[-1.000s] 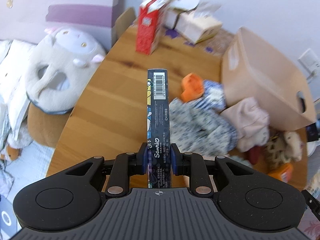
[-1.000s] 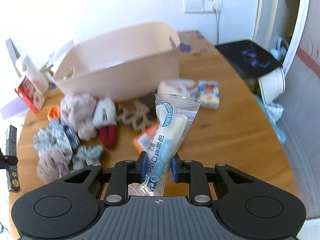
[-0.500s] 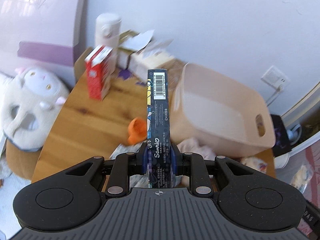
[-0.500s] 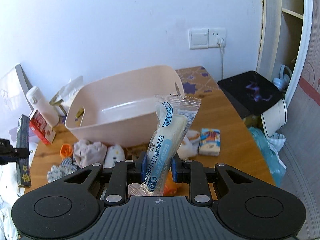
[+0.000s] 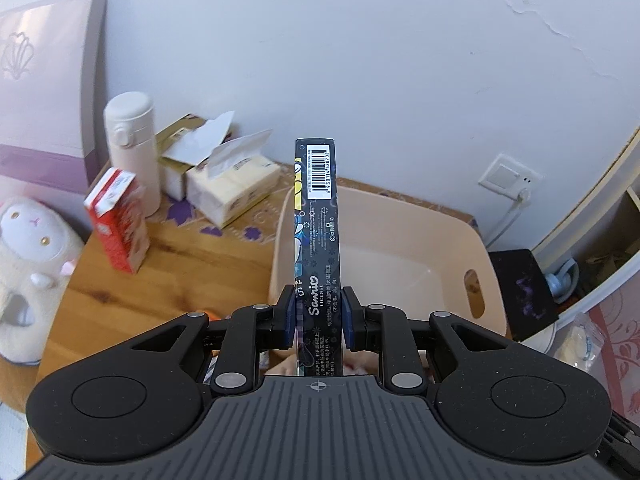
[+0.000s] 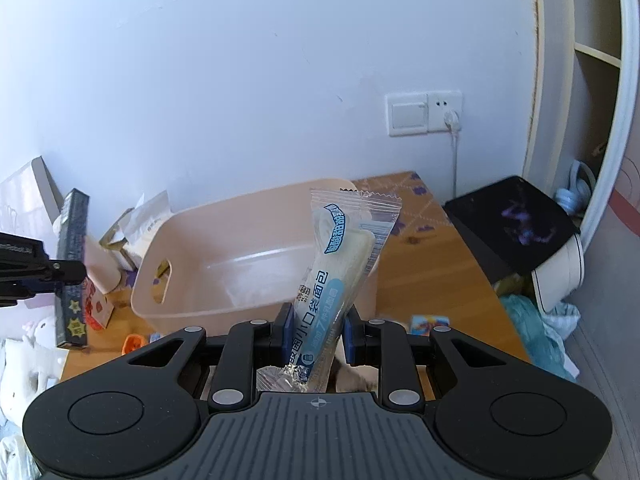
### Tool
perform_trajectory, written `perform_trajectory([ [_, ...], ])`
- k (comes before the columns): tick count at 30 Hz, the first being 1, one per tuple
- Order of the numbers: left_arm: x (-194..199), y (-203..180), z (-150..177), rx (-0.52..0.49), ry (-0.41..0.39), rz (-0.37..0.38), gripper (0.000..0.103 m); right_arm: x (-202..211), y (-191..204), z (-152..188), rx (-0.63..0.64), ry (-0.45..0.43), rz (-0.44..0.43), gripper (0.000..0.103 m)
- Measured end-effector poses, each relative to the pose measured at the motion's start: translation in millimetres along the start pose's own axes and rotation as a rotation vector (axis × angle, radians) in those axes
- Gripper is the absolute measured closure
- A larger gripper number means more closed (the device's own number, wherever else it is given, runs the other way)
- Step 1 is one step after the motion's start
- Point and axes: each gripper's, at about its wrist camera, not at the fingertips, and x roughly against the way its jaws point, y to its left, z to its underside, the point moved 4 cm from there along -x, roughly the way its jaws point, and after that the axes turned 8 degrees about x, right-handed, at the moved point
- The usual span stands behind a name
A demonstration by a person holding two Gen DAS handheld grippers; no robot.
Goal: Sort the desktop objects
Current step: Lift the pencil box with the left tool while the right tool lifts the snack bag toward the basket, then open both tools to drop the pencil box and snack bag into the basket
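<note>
Wooden tabletop (image 5: 132, 300) against a white wall: pink bin (image 5: 400, 248) lies ahead of both grippers. Left gripper (image 5: 318, 314) fingers clamp a dark box (image 5: 320, 240), long axis forward; right gripper (image 6: 318, 330) fingers pinch a bread packet (image 6: 340, 272).

Light: soft, cool daylight, bright and even in both views.
Glare: a pale sheen on the basin (image 5: 436, 240) floor and on the bread wrapper (image 6: 340, 264).
Shadows: faint, soft-edged (nothing hard).
Blur: the red carton (image 5: 118, 224) is smeared; the surface (image 6: 436, 256) edge is soft.
Distortion: strong fisheye bowing, with dark corners.
</note>
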Motion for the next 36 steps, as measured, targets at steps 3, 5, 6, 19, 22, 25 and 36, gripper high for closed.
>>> perform_trajectory([
  [3, -9, -13, -5, -0.043, 0.009, 0.028, 0.081, -7, 1, -10, 0.010, -0.012, -0.007, 0.080],
  [5, -15, -21, -9, -0.059, 0.004, 0.034, 0.081, -13, 1, -16, 0.016, -0.016, -0.008, 0.080],
  [6, -18, -24, -11, -0.067, 0.003, 0.037, 0.081, -16, 0, -18, 0.019, -0.018, -0.008, 0.080],
  [19, -73, -60, -25, -0.145, 0.028, 0.049, 0.081, -69, -8, -54, 0.028, -0.003, -0.005, 0.080],
  [22, -88, -67, -24, -0.148, 0.052, 0.054, 0.081, -87, -8, -59, 0.030, 0.014, -0.010, 0.080],
  [25, -103, -75, -17, -0.186, 0.079, 0.058, 0.081, -107, -5, -63, 0.040, 0.041, -0.022, 0.081],
  [36, -166, -61, 15, -0.289, 0.241, -0.021, 0.080, -172, 7, -48, 0.043, 0.145, -0.016, 0.081],
])
